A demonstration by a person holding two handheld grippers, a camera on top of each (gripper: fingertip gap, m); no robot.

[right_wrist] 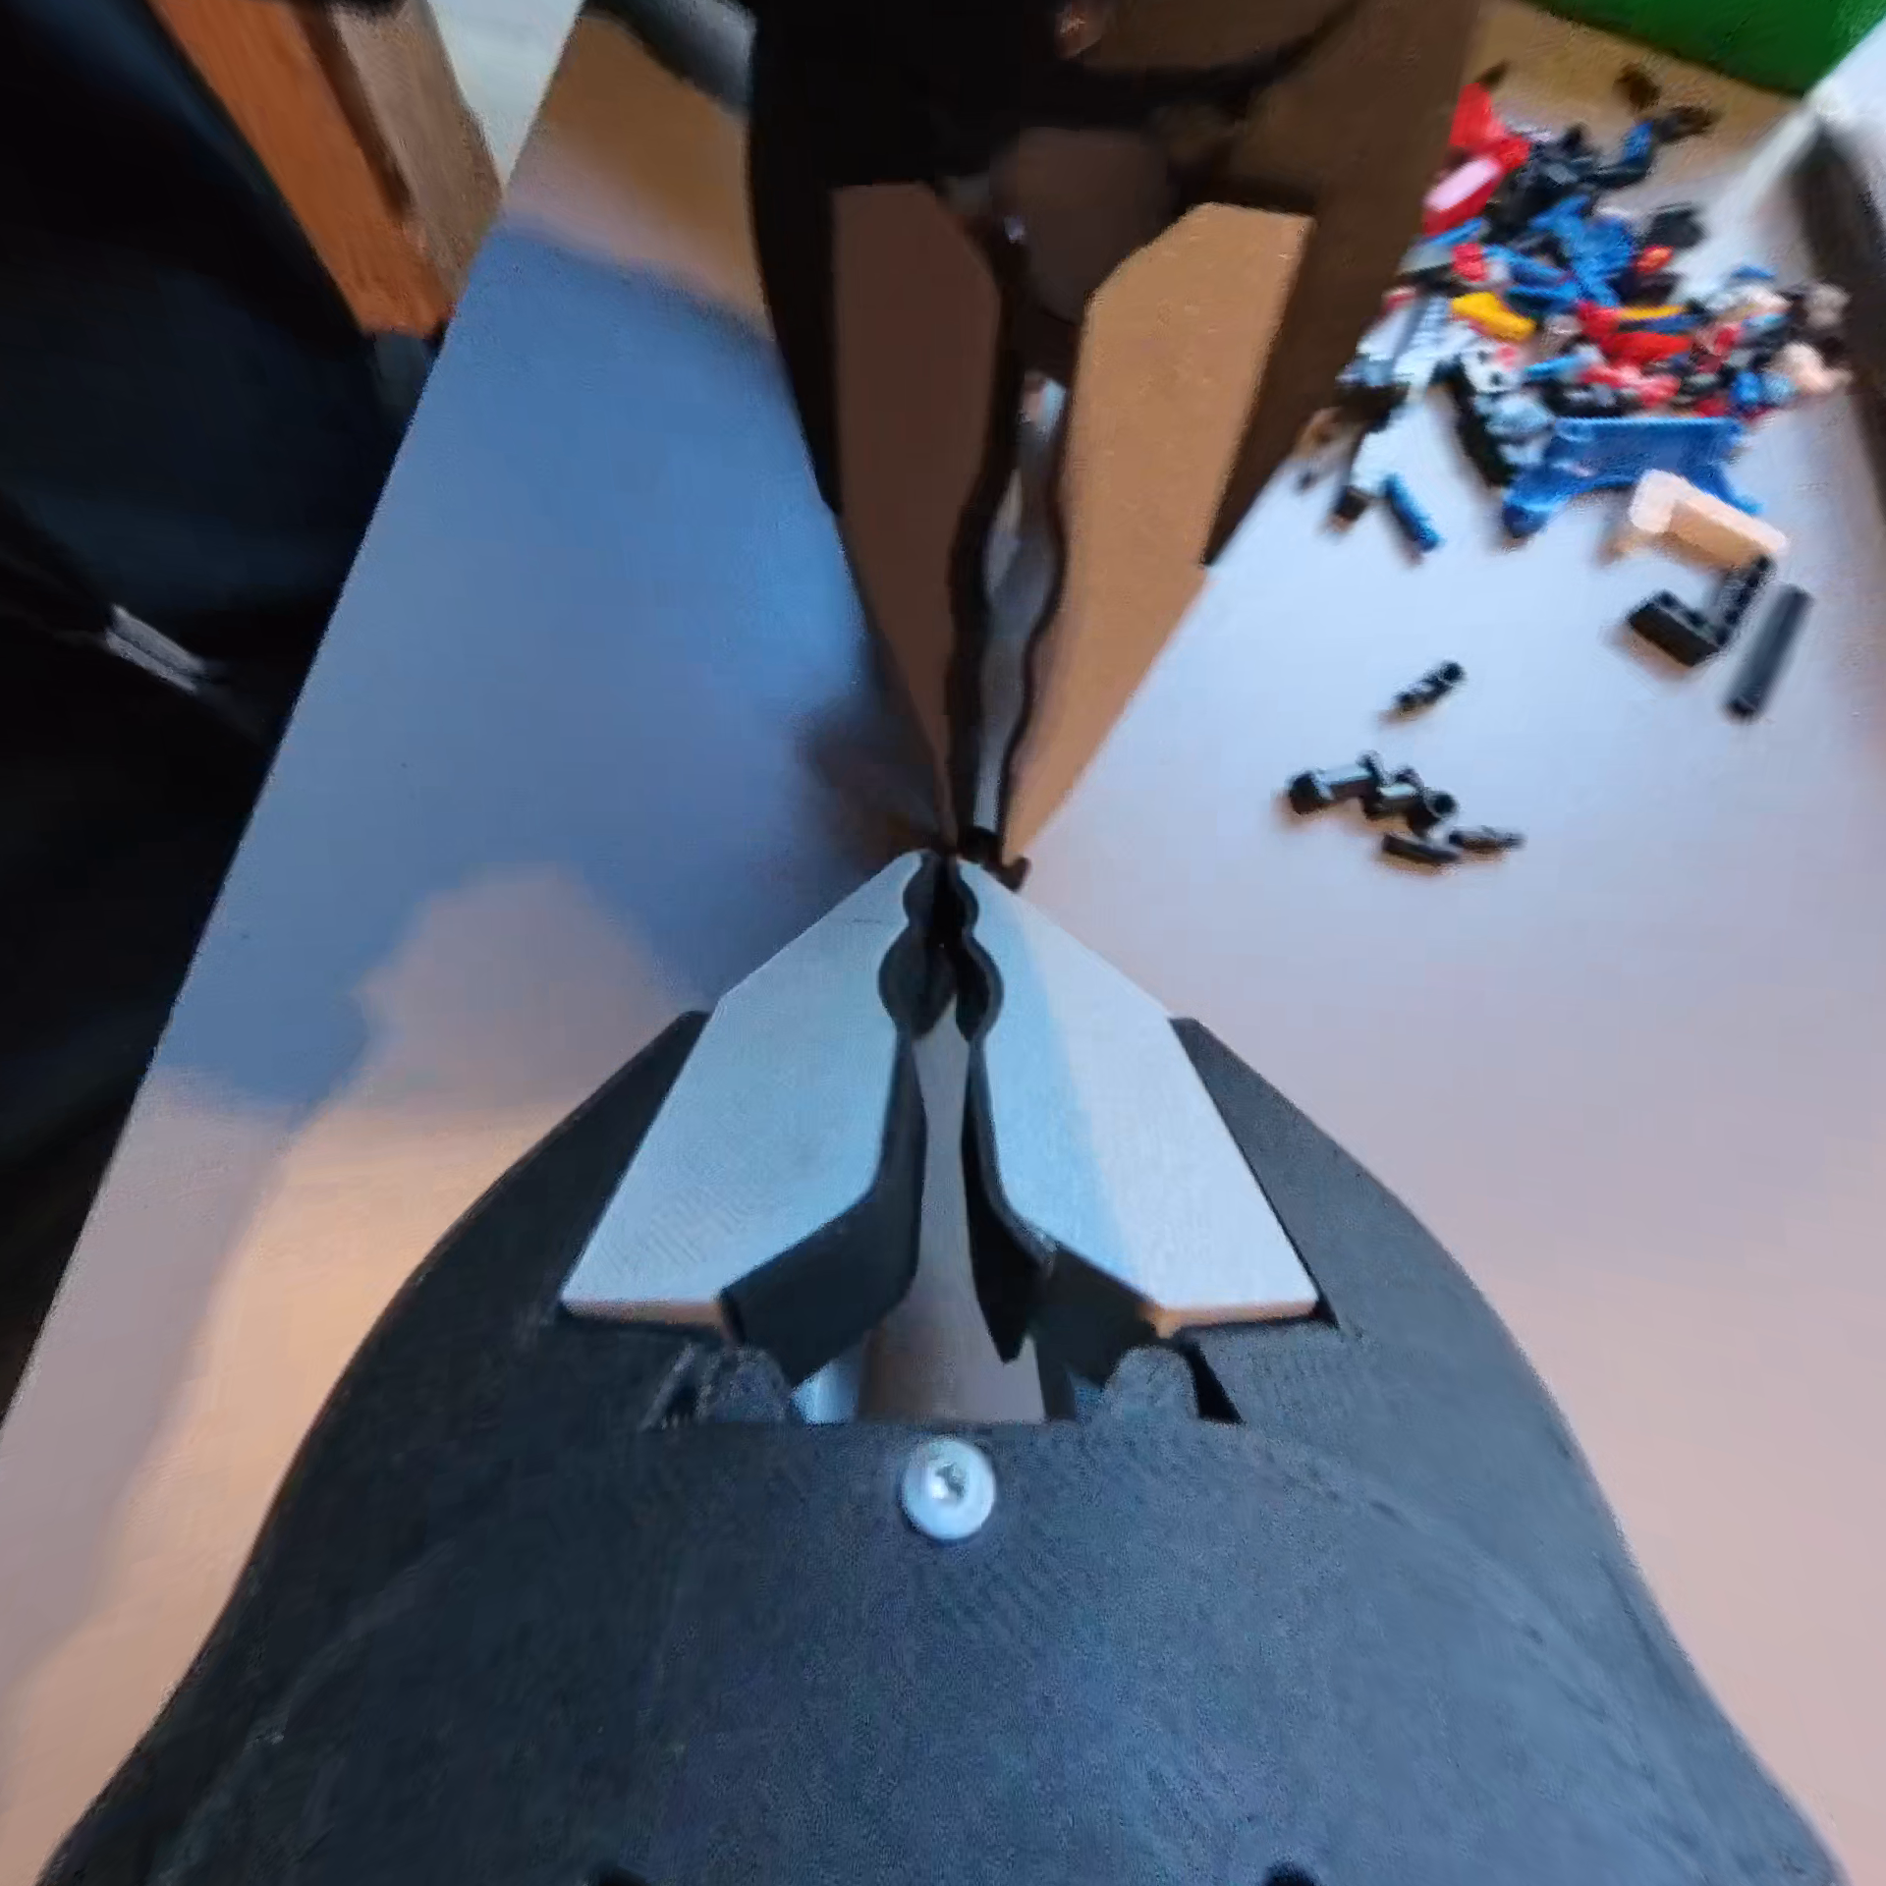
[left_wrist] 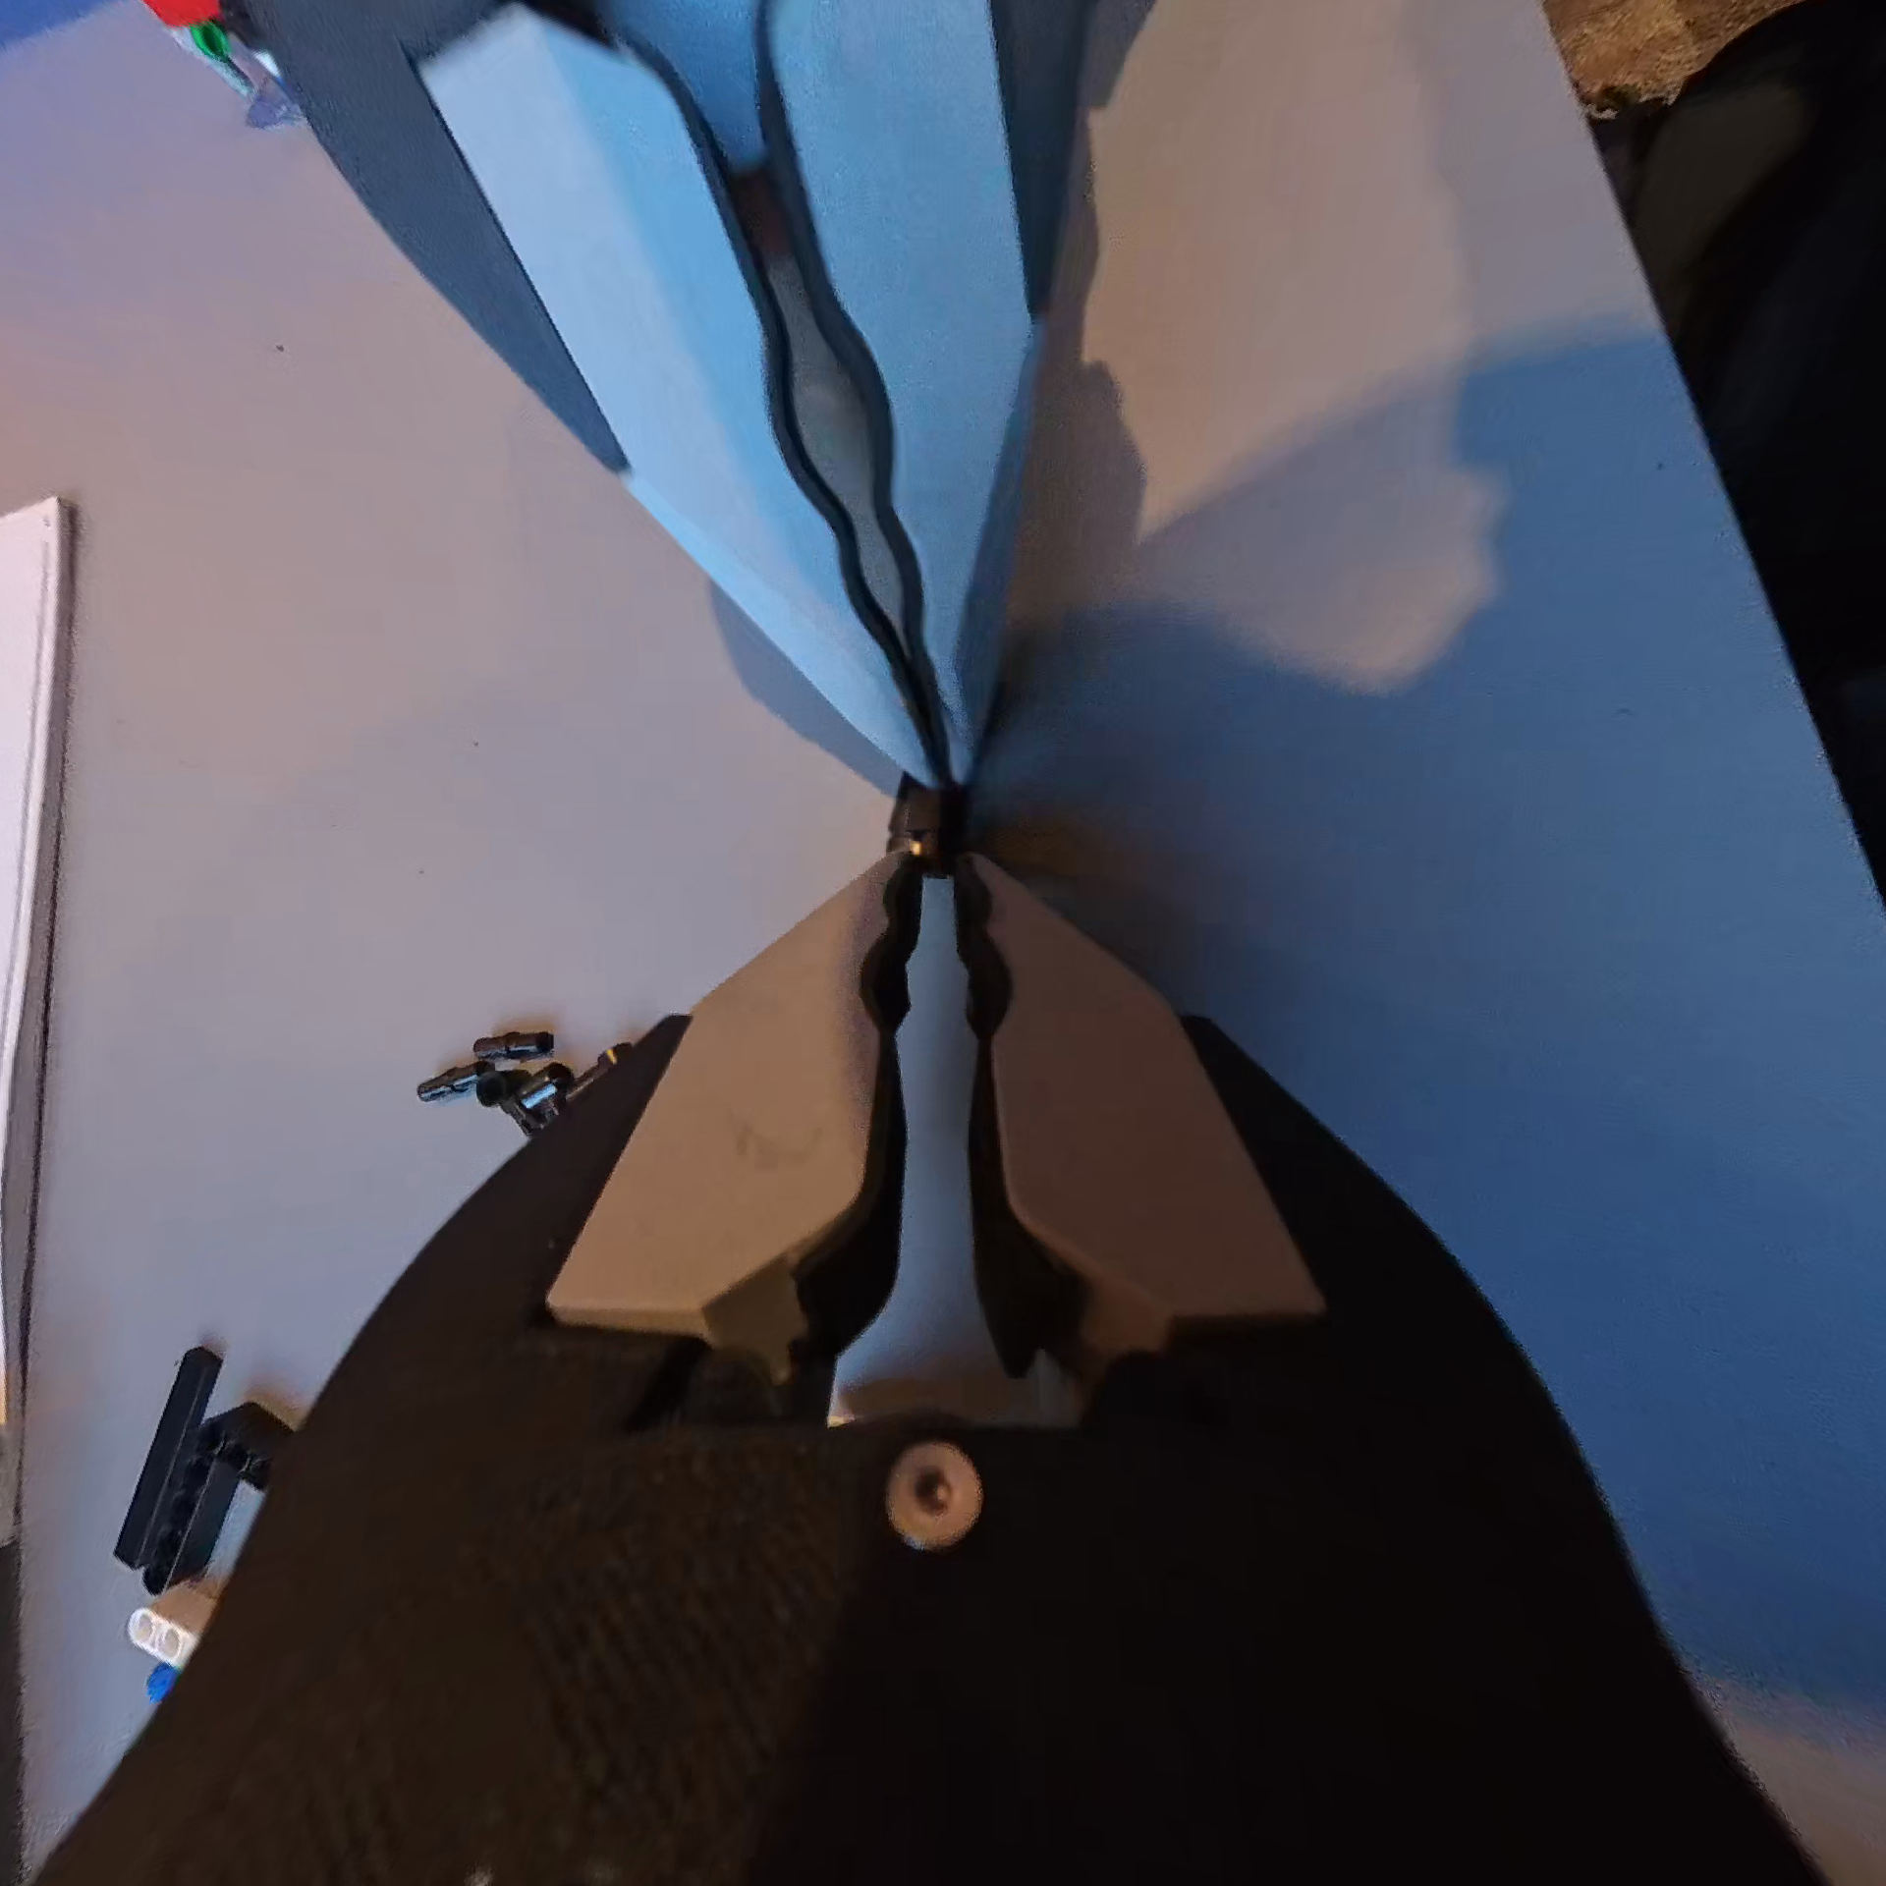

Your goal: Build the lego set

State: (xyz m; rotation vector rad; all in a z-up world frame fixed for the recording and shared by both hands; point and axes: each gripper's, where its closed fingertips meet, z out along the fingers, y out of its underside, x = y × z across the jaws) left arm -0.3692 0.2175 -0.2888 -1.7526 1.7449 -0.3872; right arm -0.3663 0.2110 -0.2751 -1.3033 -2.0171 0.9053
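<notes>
My left gripper (left_wrist: 931, 865) and my right gripper (right_wrist: 941, 867) meet tip to tip just above the white table (left_wrist: 408, 714). A small black lego piece (left_wrist: 924, 825) sits between the two sets of tips, and both grippers are closed on it. In the left wrist view the right gripper (left_wrist: 944, 776) comes down from the top. In the right wrist view the left gripper (right_wrist: 975, 827) comes down from the top, with the black piece (right_wrist: 995, 852) at its tips. Most of the piece is hidden by the fingers.
A cluster of small black pins (left_wrist: 500, 1077) (right_wrist: 1378, 801) lies near the grippers. A black beam assembly (left_wrist: 179, 1470) (right_wrist: 1694, 612) and a pile of blue, red and black pieces (right_wrist: 1592, 306) lie farther off. A white sheet (left_wrist: 31, 816) lies at the left. The table edge (left_wrist: 1684, 408) is close. Less than 4 cm separates the two grippers' tips.
</notes>
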